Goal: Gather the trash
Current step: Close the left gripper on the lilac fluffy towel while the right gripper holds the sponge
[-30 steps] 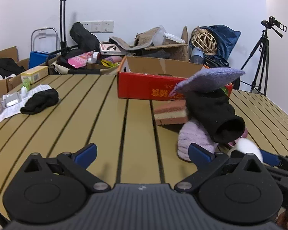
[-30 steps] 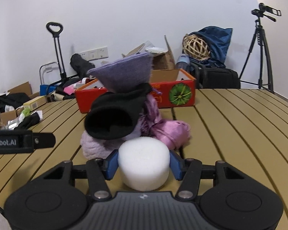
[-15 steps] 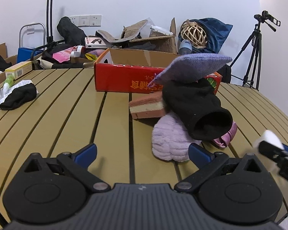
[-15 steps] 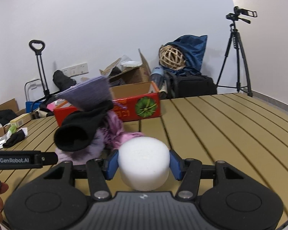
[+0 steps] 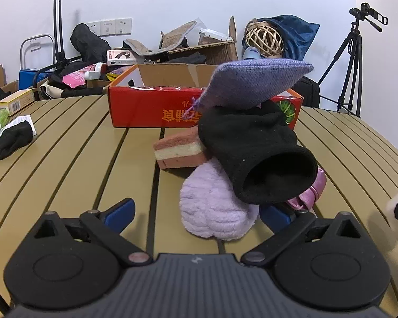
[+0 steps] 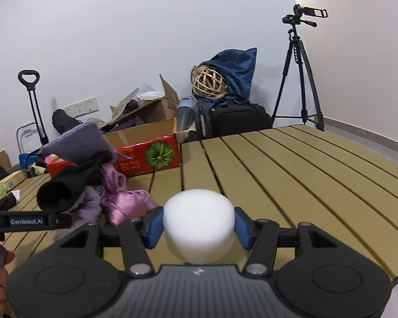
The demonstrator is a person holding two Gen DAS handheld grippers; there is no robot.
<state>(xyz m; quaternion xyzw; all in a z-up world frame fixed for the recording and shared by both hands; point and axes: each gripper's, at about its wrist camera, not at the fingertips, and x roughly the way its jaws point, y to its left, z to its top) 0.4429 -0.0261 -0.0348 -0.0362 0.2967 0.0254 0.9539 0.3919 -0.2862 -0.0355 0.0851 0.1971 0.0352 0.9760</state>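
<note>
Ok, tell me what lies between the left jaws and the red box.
Left wrist view: a clothes pile with a fluffy lilac sock, black sock and purple cloth, plus a pink sponge before the red box.

Slatted table (image 5: 74, 143) carries red box (image 5: 151, 107), layered sponge (image 5: 177, 149), lilac fuzzy sock (image 5: 212, 209)

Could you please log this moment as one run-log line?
left gripper: jaws just closing slightly, open around lilac fuzzy sock | right gripper: shut on white foam cylinder | red box: behind pile
</note>
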